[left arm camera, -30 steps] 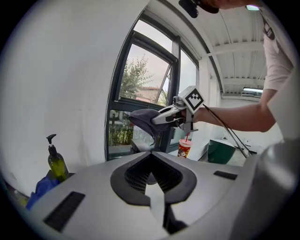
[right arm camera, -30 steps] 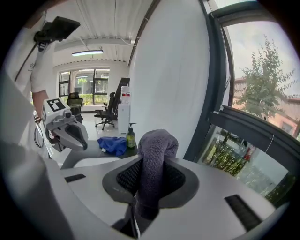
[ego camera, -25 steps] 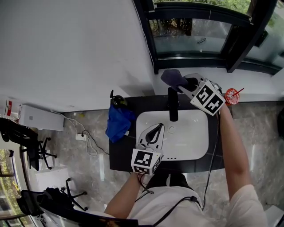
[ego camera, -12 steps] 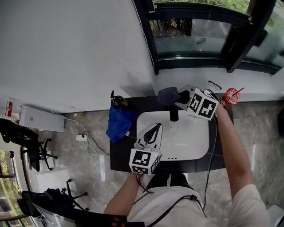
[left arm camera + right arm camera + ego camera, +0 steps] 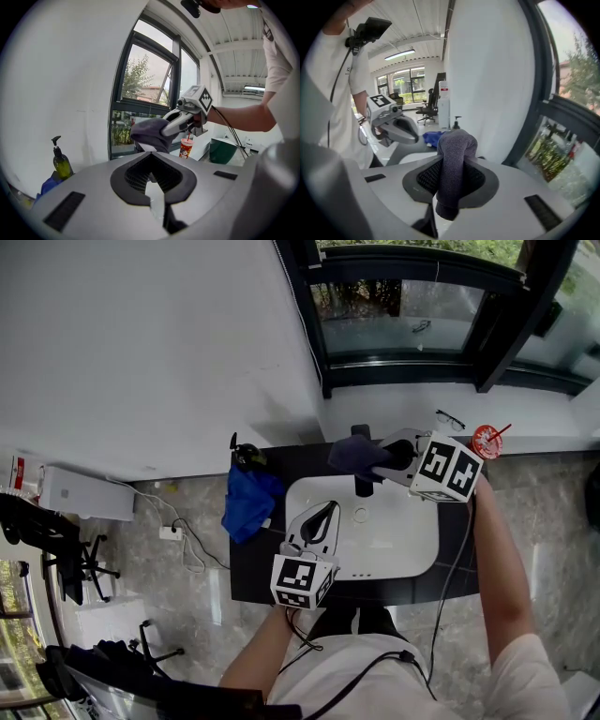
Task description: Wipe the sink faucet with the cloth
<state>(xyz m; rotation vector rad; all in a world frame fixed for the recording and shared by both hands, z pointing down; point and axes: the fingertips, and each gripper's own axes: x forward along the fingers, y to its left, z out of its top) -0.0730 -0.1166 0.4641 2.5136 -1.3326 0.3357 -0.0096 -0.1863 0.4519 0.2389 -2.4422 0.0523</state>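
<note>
Right gripper (image 5: 382, 457) carried the cloth (image 5: 352, 454) over the faucet (image 5: 364, 487) on dark countertop (image 5: 251, 561)

The left tool (image 5: 323, 514) sits just below the head view's centre, pointing toward 12 o'clock, jaws drawn together on nothing; the bare left forearm (image 5: 262, 657) rises to it from 6 o'clock; the right tool (image 5: 384, 454), toward 1 o'clock, points to 9 o'clock, jaws clamped on a dark grey knitted cloth (image 5: 354, 452); the bare right forearm (image 5: 497, 559) stretches up from 4 o'clock.
</note>
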